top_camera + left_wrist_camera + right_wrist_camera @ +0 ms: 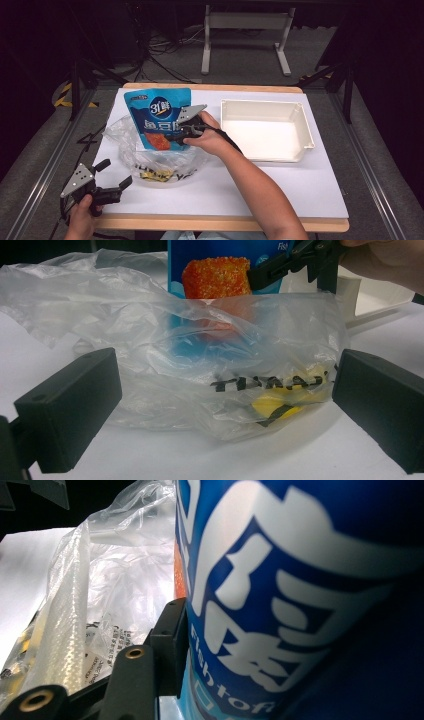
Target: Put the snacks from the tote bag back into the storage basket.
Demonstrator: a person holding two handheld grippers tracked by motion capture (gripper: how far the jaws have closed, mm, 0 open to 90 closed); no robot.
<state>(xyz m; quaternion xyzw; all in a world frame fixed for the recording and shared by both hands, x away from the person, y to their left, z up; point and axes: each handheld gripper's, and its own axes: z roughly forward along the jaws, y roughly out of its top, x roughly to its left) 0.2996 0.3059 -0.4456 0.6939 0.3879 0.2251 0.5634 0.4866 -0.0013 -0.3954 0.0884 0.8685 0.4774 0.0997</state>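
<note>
The blue snack pouch (159, 117), standing in the clear plastic bag (150, 160) left of the white tray, bears a round white emblem near its top reading "31" with a Chinese character, and large white Chinese characters below it. In the right gripper view the pouch's (300, 605) small white Latin print reads "Fish tofu". The bag (240, 390) carries black capital lettering, seen reversed through the film in the left gripper view, not legible.
</note>
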